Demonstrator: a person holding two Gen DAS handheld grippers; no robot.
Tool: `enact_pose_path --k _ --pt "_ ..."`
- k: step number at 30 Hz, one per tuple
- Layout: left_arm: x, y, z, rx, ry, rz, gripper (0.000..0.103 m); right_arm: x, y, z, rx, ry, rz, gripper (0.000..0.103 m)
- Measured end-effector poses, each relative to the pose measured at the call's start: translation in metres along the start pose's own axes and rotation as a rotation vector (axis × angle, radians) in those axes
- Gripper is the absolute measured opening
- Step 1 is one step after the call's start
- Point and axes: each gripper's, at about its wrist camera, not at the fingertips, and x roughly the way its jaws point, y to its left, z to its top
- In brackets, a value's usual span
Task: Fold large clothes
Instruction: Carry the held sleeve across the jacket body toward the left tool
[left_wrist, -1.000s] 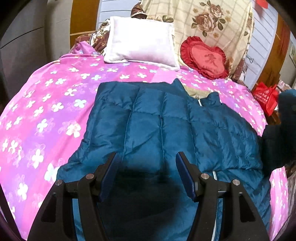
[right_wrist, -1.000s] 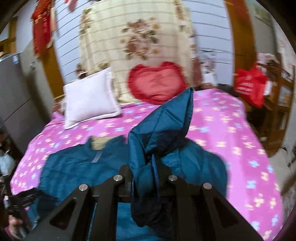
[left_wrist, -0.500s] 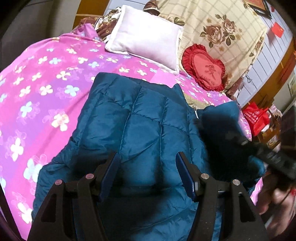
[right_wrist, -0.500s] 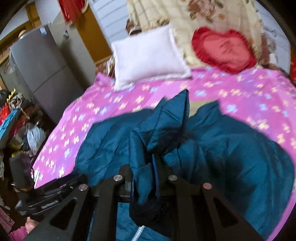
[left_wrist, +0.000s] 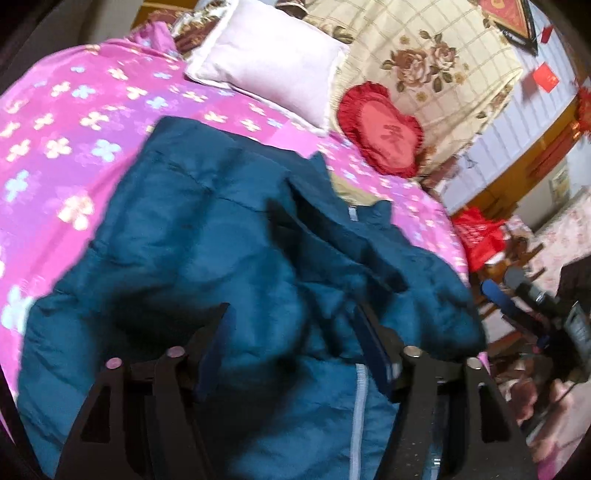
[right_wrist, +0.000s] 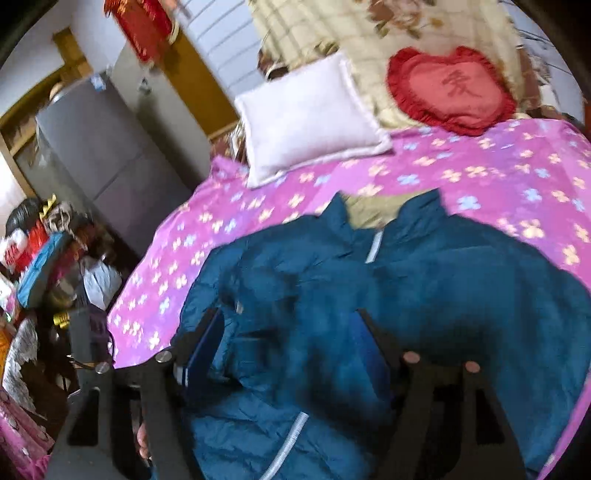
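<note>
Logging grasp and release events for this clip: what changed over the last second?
The right claw let go of the jacket sleeve it had been clamping and carrying leftward; the sleeve now lies folded across the teal puffer jacket, and the claw is open. The left claw stayed open and empty over the jacket. The white pillow and red heart cushion did not move.

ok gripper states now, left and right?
Left gripper: open, empty, above the teal quilted puffer jacket.
Right gripper: open, empty, over the same jacket.
</note>
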Motion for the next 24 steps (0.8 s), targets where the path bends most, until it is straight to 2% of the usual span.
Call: enact_pose_path --k 2,6,10,16,19,21,24 --pt "0.002 -0.005 0.001 -0.02 -0.001 -0.011 0.053 -0.019 -0.014 -0.003 -0.007 -0.012 -0.032 0.076" --pt "0.016 -0.015 0.002 -0.053 -0.006 0.039 0.053 -0.054 -0.043 -0.015 0.009 -0.031 -0.093 0.078" --pt "0.019 -0.022 -0.003 -0.12 -0.055 0.051 0.053 -0.078 -0.072 -0.026 0.04 -0.036 -0.136 0.079" --pt "0.004 -0.033 -0.011 -0.128 -0.13 -0.013 0.054 -0.093 -0.097 -0.046 0.065 -0.025 -0.165 0.08" --pt "0.016 -0.044 -0.009 -0.093 -0.09 0.019 0.056 -0.092 -0.103 -0.052 0.077 -0.023 -0.169 0.08" --pt "0.029 -0.047 -0.009 -0.077 -0.054 0.076 0.056 -0.093 -0.106 -0.054 0.092 -0.029 -0.161 0.081" --pt "0.044 -0.043 -0.009 -0.096 -0.027 0.134 0.054 -0.094 -0.106 -0.056 0.095 -0.033 -0.161 0.081"
